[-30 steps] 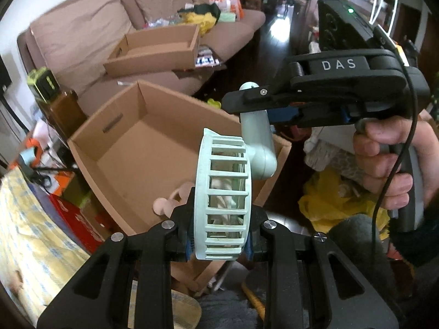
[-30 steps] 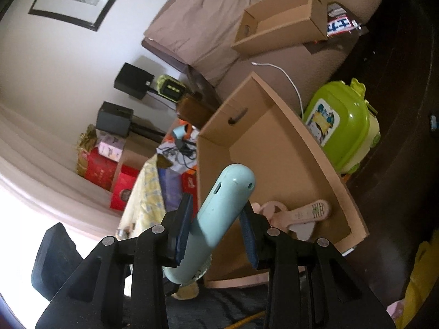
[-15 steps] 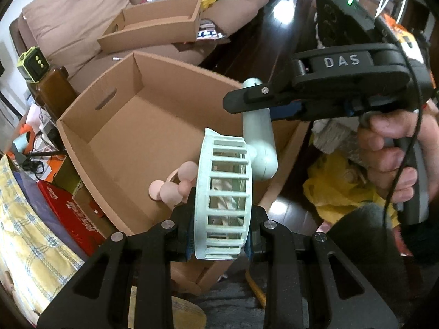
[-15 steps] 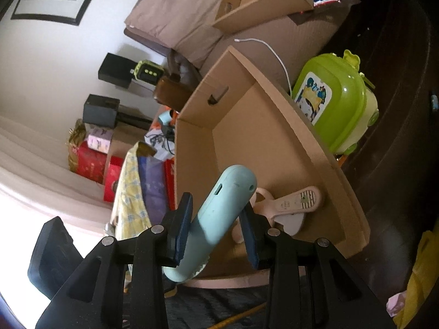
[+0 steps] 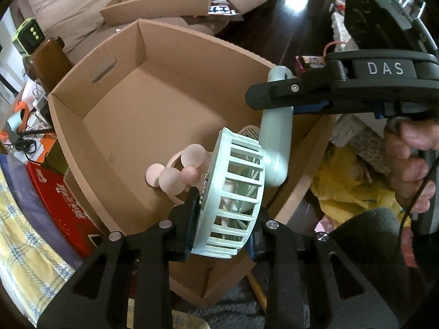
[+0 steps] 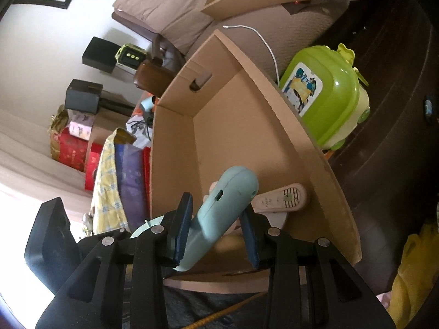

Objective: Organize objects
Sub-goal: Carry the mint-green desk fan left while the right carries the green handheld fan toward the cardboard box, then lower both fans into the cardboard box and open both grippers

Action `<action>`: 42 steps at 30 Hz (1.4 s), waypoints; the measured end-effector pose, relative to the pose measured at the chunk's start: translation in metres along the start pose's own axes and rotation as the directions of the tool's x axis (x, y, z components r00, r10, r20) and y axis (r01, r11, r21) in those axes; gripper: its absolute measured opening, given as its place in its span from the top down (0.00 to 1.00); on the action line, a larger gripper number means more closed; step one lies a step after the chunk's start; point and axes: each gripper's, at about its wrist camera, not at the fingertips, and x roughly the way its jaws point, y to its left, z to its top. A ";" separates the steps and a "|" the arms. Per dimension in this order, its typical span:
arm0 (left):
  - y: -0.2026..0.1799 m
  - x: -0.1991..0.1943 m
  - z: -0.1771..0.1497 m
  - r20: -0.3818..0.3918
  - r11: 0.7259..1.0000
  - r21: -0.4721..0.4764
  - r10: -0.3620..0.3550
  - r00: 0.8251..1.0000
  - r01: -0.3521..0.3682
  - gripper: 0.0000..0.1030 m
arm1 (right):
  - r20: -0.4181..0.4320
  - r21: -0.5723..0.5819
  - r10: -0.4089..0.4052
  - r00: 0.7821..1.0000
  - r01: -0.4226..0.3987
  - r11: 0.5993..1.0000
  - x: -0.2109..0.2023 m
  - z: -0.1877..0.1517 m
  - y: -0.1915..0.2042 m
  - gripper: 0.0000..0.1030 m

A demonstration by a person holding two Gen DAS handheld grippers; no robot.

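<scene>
**Mint fan held at both ends above the open box**

You have the mint handheld fan [image 5: 241,192] carried between two tools, hanging over the near right corner of the cardboard box [image 5: 82,104]. Your left gripper [image 5: 223,230] has its jaws closed on the round slatted cage, one pad on each flat face, so the cage stands on edge. Your right gripper [image 6: 216,233] has the handle between its jaws, but in the right wrist view the handle lies slanted across the gap with daylight at the right-hand pad, so I cannot tell whether that grip is firm or loosening.

The relation that matters: the fan's long axis runs from the cage, low and nearest the box's near wall, up through the handle toward the box's right wall. The whole fan sits inside the box's outline, above its floor. Directly below and a little left of the cage, on the box floor, lies the pink fan [image 5: 175,172], with its pale handle [image 6: 279,200] pointing toward the right wall.

Judging from this, the placing step is close. Your left gripper holds the heavier end and is nearer the floor, so it looks the better one to lead the lowering. Aim for the bare floor deeper in the box, or the cage may land on the pink fan.
</scene>
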 end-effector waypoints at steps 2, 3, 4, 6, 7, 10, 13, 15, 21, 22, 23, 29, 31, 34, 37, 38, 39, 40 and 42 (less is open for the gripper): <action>0.001 0.002 0.000 -0.001 1.000 -0.006 0.005 1.000 -0.005 0.73 | -0.001 -0.001 -0.002 1.000 0.002 1.000 0.000 0.001 -0.001 0.67; 0.002 0.003 -0.001 -0.004 1.000 -0.017 0.006 1.000 -0.006 0.73 | -0.001 -0.001 -0.004 1.000 0.004 1.000 0.000 0.001 -0.002 0.67; 0.003 0.003 0.000 -0.009 1.000 -0.025 0.007 1.000 -0.007 0.72 | -0.002 -0.004 -0.008 1.000 0.008 1.000 0.001 0.001 -0.002 0.67; 0.007 0.007 -0.001 -0.019 0.999 -0.045 0.018 1.000 -0.019 0.71 | -0.004 -0.010 -0.020 1.000 0.019 1.000 0.002 0.001 0.000 0.67; 0.009 0.009 -0.001 -0.022 0.998 -0.056 0.021 1.000 -0.022 0.71 | -0.006 -0.017 -0.027 1.000 0.027 1.000 0.004 0.001 0.001 0.67; 0.013 0.015 -0.002 -0.041 0.996 -0.082 0.029 0.999 -0.032 0.70 | -0.012 -0.038 -0.051 0.999 0.051 0.998 0.007 0.000 0.004 0.66; 0.016 0.021 -0.003 -0.061 0.994 -0.107 0.030 0.998 -0.037 0.70 | -0.014 -0.061 -0.078 0.997 0.077 0.995 0.010 -0.001 0.009 0.66; 0.018 0.024 -0.003 -0.075 0.990 -0.134 0.023 0.997 -0.033 0.69 | -0.015 -0.078 -0.094 0.995 0.093 0.993 0.011 -0.002 0.011 0.66; 0.025 0.032 -0.005 -0.111 0.979 -0.202 -0.011 0.994 -0.012 0.68 | -0.028 -0.111 -0.114 0.993 0.110 0.988 0.014 -0.002 0.014 0.66; 0.025 0.032 -0.005 -0.119 0.979 -0.205 -0.009 0.993 -0.015 0.68 | -0.031 -0.111 -0.113 0.993 0.109 0.988 0.015 -0.002 0.013 0.66; 0.026 0.033 -0.005 -0.126 0.977 -0.211 -0.009 0.992 -0.017 0.68 | -0.035 -0.114 -0.114 0.993 0.110 0.987 0.016 -0.002 0.013 0.66; 0.030 0.036 -0.006 -0.158 0.965 -0.261 -0.005 0.987 -0.037 0.64 | -0.051 -0.145 -0.128 0.990 0.120 0.982 0.021 -0.004 0.017 0.65; 0.031 0.035 -0.005 -0.165 0.958 -0.282 -0.008 0.986 -0.040 0.63 | -0.057 -0.151 -0.128 0.990 0.118 0.981 0.021 -0.005 0.018 0.65; 0.037 0.027 -0.005 -0.148 0.944 -0.326 -0.005 0.989 -0.044 0.50 | -0.060 -0.160 -0.140 0.988 0.129 0.979 0.023 -0.006 0.018 0.65; 0.043 0.020 -0.005 -0.134 0.937 -0.347 -0.011 0.991 -0.036 0.49 | -0.059 -0.182 -0.162 0.985 0.149 0.972 0.025 -0.008 0.021 0.63; 0.044 0.018 -0.005 -0.131 0.936 -0.351 -0.017 0.991 -0.030 0.49 | -0.059 -0.180 -0.163 0.985 0.150 0.972 0.025 -0.008 0.021 0.63; 0.045 0.017 -0.006 -0.129 0.935 -0.352 -0.019 0.991 -0.028 0.49 | -0.059 -0.180 -0.163 0.985 0.151 0.972 0.025 -0.008 0.021 0.63; 0.045 0.015 -0.006 -0.126 0.936 -0.352 -0.015 0.992 -0.031 0.49 | -0.059 -0.180 -0.165 0.985 0.152 0.972 0.026 -0.008 0.021 0.63; 0.045 0.010 -0.007 -0.129 0.935 -0.350 0.013 0.992 -0.058 0.48 | -0.059 -0.179 -0.170 0.984 0.157 0.971 0.026 -0.008 0.022 0.60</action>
